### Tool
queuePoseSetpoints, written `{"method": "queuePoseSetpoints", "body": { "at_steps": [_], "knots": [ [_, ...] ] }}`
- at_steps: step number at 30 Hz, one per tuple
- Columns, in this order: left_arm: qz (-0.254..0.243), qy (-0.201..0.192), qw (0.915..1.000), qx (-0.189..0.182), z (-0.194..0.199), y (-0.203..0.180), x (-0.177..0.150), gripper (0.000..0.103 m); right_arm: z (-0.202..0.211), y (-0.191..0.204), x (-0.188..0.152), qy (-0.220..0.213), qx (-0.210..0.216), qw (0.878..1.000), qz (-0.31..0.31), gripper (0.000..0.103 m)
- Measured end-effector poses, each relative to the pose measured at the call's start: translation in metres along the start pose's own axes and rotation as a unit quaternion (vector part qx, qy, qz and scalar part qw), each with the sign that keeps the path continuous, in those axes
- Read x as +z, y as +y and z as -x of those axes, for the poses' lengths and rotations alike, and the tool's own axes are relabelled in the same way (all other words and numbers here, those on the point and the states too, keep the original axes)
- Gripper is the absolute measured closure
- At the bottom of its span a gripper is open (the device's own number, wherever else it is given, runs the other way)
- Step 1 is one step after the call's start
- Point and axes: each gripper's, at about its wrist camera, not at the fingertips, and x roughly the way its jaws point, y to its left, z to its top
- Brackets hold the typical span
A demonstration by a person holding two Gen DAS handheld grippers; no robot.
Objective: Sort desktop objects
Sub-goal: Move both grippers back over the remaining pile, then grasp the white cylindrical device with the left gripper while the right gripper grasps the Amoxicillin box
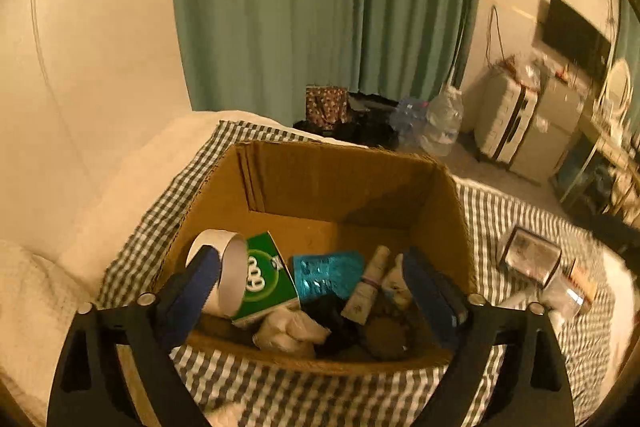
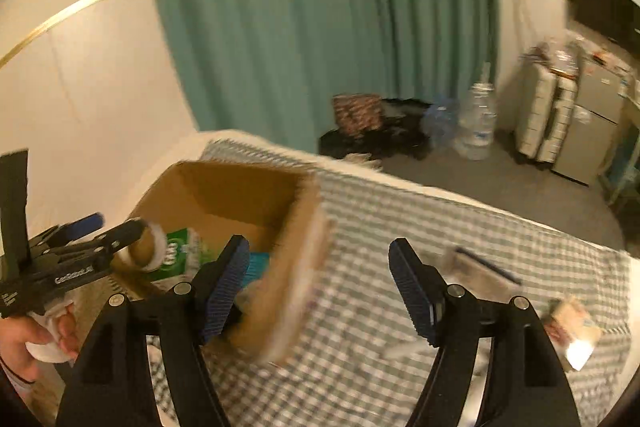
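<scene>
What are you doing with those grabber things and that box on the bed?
A person is tidying small things into a cardboard box that sits on a checked cloth. The left gripper hangs wide open over the box, right beside a white tape roll and a green carton already inside. The right gripper is open too, holding nothing, over the cloth beside the box. A few things still lie on the cloth, such as a clear case.

Both tongs point downward with jaws wide apart and empty: left tongs (image 1: 312, 287), right tongs (image 2: 320, 287), hand (image 2: 24, 343) gripping the left handle.
</scene>
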Motion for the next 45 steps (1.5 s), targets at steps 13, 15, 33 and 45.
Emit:
{"method": "queuePoseSetpoints", "body": {
  "at_steps": [13, 15, 33, 45],
  "knots": [
    [-0.040, 0.011, 0.9958, -0.082, 0.040, -0.138, -0.040, 0.000, 0.132, -0.159, -0.075, -0.049, -0.112, 0.991, -0.055, 0.014],
    [-0.037, 0.016, 0.9947, -0.094, 0.032, -0.163, -0.055, 0.000, 0.135, -0.183, -0.100, -0.044, -0.123, 0.989, -0.074, 0.014],
    [-0.092, 0.056, 0.9823, -0.153, -0.060, -0.285, -0.144, 0.000, 0.054, -0.260, -0.193, -0.073, -0.117, 0.988, -0.071, 0.014],
    [-0.210, 0.074, 0.9550, -0.196, -0.082, -0.345, -0.167, 0.004, -0.003, -0.303, -0.172, -0.034, -0.092, 0.994, 0.041, 0.014]
  ]
}}
